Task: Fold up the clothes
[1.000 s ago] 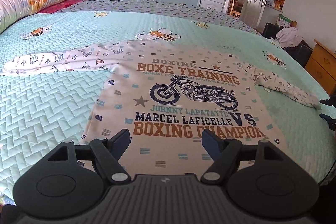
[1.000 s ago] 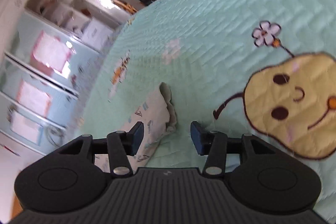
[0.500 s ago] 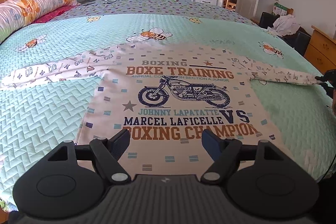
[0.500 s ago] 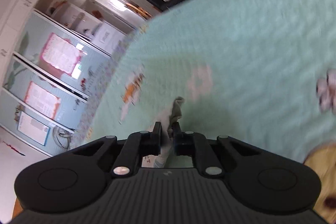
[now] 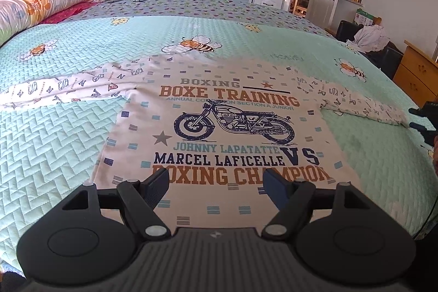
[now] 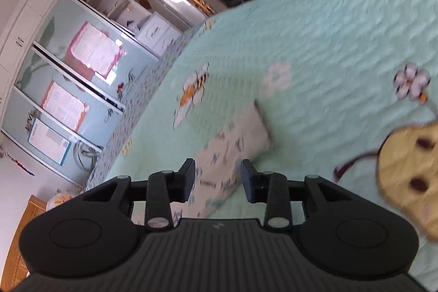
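— Let go of the sleeve [image 6: 241,138] since half a second back; right gripper [image 6: 219,177] spread wide again, sleeve end flat between the jaws.

— And the left gripper [image 5: 216,186]?

— Hung open and empty over the hem. Shirt [image 5: 227,133] lay face up on the bed [image 5: 54,155], both sleeves out sideways.

— Handling?

— Looked soft, light, floppy; likely best pinched at cuff or shoulder seam.

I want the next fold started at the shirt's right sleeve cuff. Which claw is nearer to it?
Right. The right claw sits open just off the right sleeve cuff; the left claw is open over the shirt's hem.
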Demonstrator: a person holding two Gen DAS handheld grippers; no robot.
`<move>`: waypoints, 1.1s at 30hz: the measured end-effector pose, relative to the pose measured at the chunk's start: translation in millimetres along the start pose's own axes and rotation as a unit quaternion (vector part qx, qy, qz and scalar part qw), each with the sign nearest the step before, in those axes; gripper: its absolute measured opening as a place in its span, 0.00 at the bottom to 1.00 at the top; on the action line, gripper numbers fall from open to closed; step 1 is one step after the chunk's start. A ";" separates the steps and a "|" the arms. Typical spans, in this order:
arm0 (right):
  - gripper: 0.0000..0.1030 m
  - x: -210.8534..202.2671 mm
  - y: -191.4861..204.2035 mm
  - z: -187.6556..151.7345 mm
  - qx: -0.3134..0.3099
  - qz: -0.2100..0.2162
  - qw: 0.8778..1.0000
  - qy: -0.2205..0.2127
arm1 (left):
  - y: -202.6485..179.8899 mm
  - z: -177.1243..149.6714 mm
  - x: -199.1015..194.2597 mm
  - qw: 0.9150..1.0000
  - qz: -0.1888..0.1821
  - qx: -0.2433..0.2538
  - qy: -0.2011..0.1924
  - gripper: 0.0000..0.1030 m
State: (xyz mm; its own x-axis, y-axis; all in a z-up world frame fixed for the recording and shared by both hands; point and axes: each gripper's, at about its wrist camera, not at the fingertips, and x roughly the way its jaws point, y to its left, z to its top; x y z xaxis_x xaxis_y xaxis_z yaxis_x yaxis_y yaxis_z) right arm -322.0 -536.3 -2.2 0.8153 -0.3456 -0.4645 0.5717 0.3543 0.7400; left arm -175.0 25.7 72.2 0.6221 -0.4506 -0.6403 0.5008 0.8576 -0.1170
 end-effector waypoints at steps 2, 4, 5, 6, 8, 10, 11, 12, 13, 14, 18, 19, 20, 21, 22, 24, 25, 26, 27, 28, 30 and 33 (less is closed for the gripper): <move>0.38 16.5 -7.1 -7.2 0.042 -0.007 0.999 0.027 | 1.1 0.5 -3.2 1.000 0.001 -0.004 -0.004 0.76; 0.37 27.4 -8.7 -13.8 0.061 0.007 0.997 0.039 | 3.3 0.6 -3.0 1.000 0.003 -0.008 -0.003 0.76; 0.36 30.6 -7.8 -13.4 0.059 0.006 0.998 0.037 | 4.6 0.6 -2.7 1.000 0.004 -0.010 -0.002 0.76; 0.36 34.1 -10.4 -7.9 0.062 0.004 0.998 0.033 | 5.8 0.7 -2.4 1.000 0.004 -0.012 -0.002 0.76; 0.21 41.1 -15.6 3.3 0.067 -0.002 0.997 0.025 | 8.3 0.8 -1.9 1.000 0.006 -0.016 -0.001 0.76; 0.00 45.4 -33.7 20.5 0.099 -0.021 0.995 0.015 | 10.8 0.8 -1.3 1.000 0.007 -0.019 0.001 0.76; 0.00 45.4 -41.1 27.3 0.116 -0.020 0.993 0.010 | 12.0 0.9 -1.0 1.000 0.008 -0.021 0.001 0.76; 0.01 45.4 -48.6 34.2 0.133 -0.019 0.991 0.004 | 13.2 0.9 -0.7 1.000 0.009 -0.023 0.002 0.76; 0.06 40.7 -47.3 37.4 0.127 -0.020 0.992 -0.005 | 14.5 0.9 -0.4 1.000 0.010 -0.025 0.002 0.76; 0.09 35.6 -45.4 37.4 0.121 -0.021 0.992 -0.015 | 15.7 1.0 -0.1 1.000 0.011 -0.027 0.003 0.76; 0.32 15.1 -47.2 29.1 0.108 -0.024 0.993 -0.042 | 18.8 0.7 1.8 0.999 0.011 -0.032 0.006 0.76; 0.35 8.1 -43.9 25.2 0.101 -0.026 0.994 -0.044 | 19.8 0.9 1.8 0.999 0.012 -0.033 0.006 0.76; 0.38 1.2 -40.7 21.2 0.095 -0.029 0.994 -0.047 | 22.7 1.0 1.4 0.999 0.013 -0.038 0.004 0.76; 0.46 -6.0 -35.3 13.5 0.085 -0.022 0.995 -0.048 | 26.2 1.1 1.0 0.999 0.014 -0.043 0.003 0.76; 0.49 -11.4 -28.6 3.2 0.070 -0.011 0.997 -0.039 | 30.5 1.7 0.7 0.999 0.015 -0.049 0.002 0.76; 0.49 -22.1 -15.3 -17.4 0.040 0.012 0.999 -0.022 | 46.4 4.4 -1.7 0.997 0.019 -0.076 -0.004 0.76; 0.49 -25.9 -8.1 -30.0 0.027 0.022 0.999 -0.010 | 58.5 5.9 -3.8 0.995 0.020 -0.097 -0.009 0.76; 0.49 -27.2 -2.4 -41.8 0.020 0.032 0.999 0.005 | 71.7 7.5 -6.0 0.992 0.022 -0.121 -0.014 0.76; 0.49 -27.5 5.8 -56.0 0.016 0.043 0.999 0.026 | 85.0 9.1 -8.3 0.989 0.023 -0.145 -0.020 0.76; 0.49 -27.0 11.5 -68.6 0.013 0.050 0.998 0.043 | 101.4 10.0 -10.5 0.984 0.022 -0.177 -0.025 0.76; 0.49 -26.1 22.7 -93.9 0.006 0.062 0.995 0.077 | 139.0 9.9 -14.5 0.967 0.018 -0.250 -0.034 0.77; 0.49 -22.1 41.2 -126.1 -0.017 0.067 0.990 0.120 | 203.7 5.5 -13.7 0.929 0.015 -0.365 -0.050 0.77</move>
State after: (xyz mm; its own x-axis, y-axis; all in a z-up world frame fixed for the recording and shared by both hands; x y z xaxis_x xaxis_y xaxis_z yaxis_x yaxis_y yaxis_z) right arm -304.9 -404.6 -22.8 0.8804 -0.0789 -0.4675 0.4557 0.4134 0.7883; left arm -78.2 205.2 61.3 0.7010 -0.4125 -0.5818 -0.0377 0.7932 -0.6078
